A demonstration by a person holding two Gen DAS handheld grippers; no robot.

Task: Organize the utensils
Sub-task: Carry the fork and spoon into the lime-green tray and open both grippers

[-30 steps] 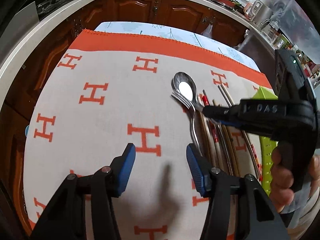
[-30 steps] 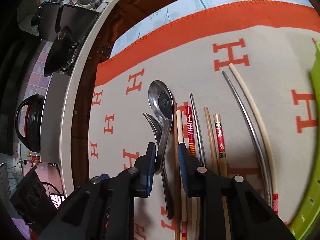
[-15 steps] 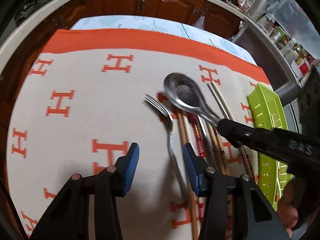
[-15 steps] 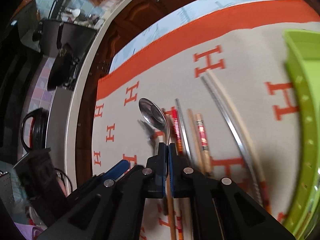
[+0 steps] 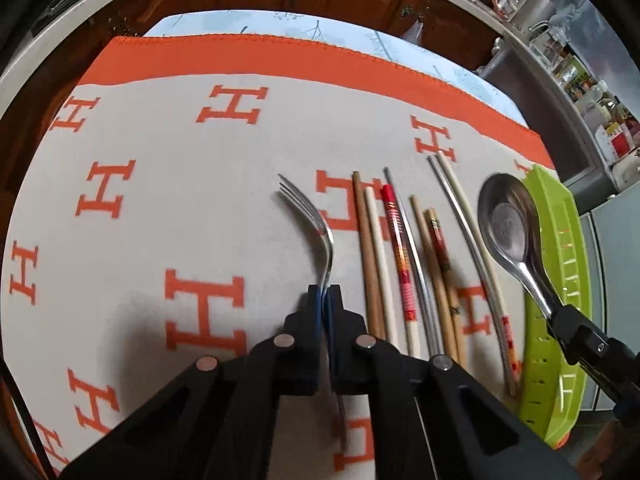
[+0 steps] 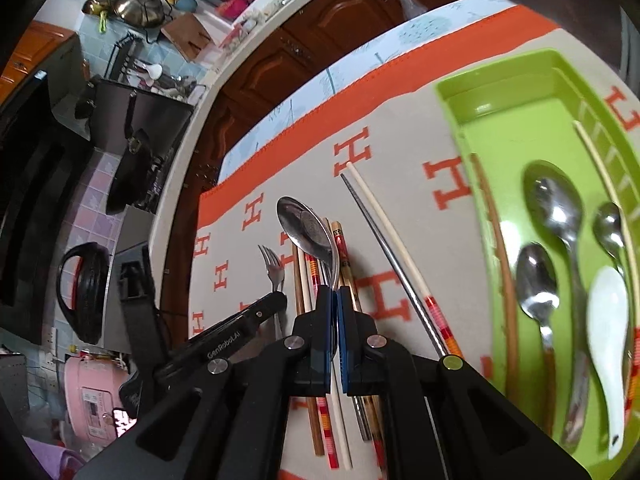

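left fingers [image 5: 325,304] pinching shut on the fork [image 5: 310,216] handle, their closing only just done, fork lying on the tabletop cloth [image 5: 160,152]. right fingers [image 6: 334,308] clamping the spoon [image 6: 308,232], carrying it toward the green tray [image 6: 472,128], already holding spoons. loose chopsticks [image 5: 400,256] waiting; roughly halfway.
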